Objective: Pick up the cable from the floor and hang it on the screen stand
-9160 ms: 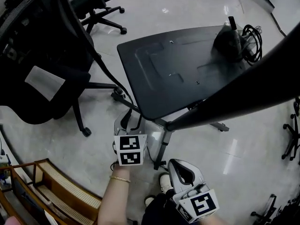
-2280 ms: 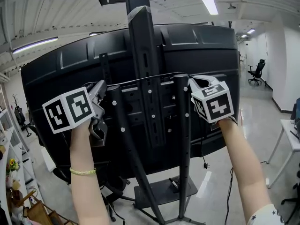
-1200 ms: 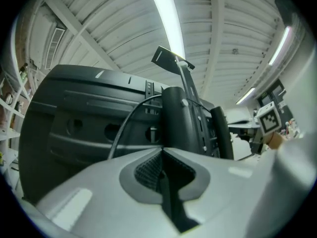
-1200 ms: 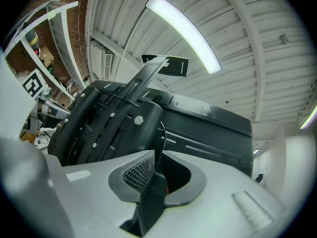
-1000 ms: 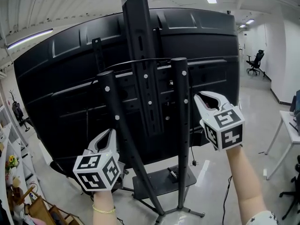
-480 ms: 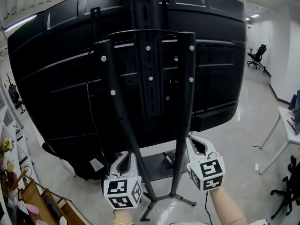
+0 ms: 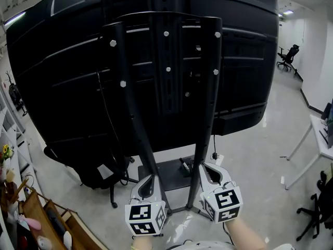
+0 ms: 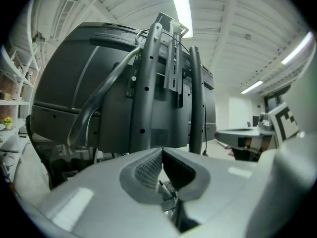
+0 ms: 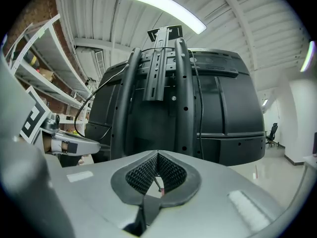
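Likely light and limp, the cable point(image 7: 102, 100) draping the screen stand point(image 7: 208, 113) suits a mid-length pinch; left gripper point(image 7: 148, 178) and right gripper point(image 7: 207, 167) are closed, empty.

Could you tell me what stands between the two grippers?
In the head view, two uprights of the screen stand pass between the left gripper and right gripper.

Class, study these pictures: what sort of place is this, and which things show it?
Likely an office or lab: a large screen on a floor stand, a swivel chair on the polished floor, strip lights overhead.
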Demonstrator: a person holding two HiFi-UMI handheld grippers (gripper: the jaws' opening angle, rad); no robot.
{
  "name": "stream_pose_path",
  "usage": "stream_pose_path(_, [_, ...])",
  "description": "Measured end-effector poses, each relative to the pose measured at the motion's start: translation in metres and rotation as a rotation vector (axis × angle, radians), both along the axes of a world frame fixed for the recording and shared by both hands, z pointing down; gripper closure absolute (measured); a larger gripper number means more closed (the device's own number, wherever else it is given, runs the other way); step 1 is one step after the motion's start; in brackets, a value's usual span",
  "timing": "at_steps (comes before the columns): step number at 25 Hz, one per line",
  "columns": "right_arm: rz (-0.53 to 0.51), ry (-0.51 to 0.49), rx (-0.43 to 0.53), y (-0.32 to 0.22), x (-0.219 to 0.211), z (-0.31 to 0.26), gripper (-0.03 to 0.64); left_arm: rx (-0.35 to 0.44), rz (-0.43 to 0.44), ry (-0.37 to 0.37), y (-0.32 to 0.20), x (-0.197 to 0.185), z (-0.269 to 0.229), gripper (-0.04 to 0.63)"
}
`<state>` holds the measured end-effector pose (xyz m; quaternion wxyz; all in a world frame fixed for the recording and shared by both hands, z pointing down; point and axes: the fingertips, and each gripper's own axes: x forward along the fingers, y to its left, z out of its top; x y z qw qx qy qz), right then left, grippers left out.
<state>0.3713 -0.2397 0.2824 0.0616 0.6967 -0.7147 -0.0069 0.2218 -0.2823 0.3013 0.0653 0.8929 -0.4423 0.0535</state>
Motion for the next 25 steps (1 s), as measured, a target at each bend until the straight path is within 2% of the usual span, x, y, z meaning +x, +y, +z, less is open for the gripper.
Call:
stream_pose_path(8, [0.004,-0.024,-0.003,0.000,-0.001,0.006,0.619,-0.002,0.005,-0.019,0.001,0.006,0.002,0.589])
stream_pose_path(25, [0.011,-0.035,0.014,0.011,-0.001,0.004,0.619,-0.043,0.029,-0.004,0.008,0.010,0.004,0.589])
